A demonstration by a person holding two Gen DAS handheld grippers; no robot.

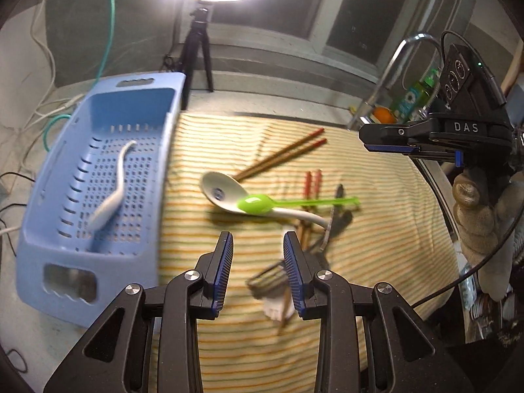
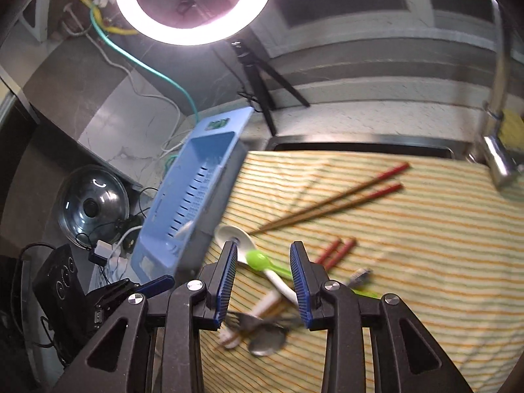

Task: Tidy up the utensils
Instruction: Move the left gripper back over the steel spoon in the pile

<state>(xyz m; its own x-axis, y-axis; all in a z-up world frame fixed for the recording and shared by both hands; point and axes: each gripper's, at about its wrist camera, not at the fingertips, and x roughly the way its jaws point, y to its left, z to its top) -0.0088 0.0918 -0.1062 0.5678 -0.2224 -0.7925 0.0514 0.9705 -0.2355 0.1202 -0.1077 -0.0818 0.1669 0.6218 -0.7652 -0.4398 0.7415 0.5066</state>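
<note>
Both claws, left claw [image 1: 258,262] and right claw [image 2: 263,271], are open and hold nothing. One white spoon [image 1: 111,196] lies in the blue basket [image 1: 49,196]; the other utensils [image 1: 281,203] lie on the striped cloth [image 1: 376,245].

A basket [image 1: 98,177] is sitting at the left edge of a cloth [image 1: 376,262], with one spoon [image 1: 111,193] lying inside it. To its right on the cloth, a small spoon [image 1: 258,203] is resting across a larger spoon [image 1: 222,191]. Behind them a pair of chopsticks [image 1: 281,155] is lying aslant. A tripod [image 1: 196,52] is standing behind the basket.
</note>
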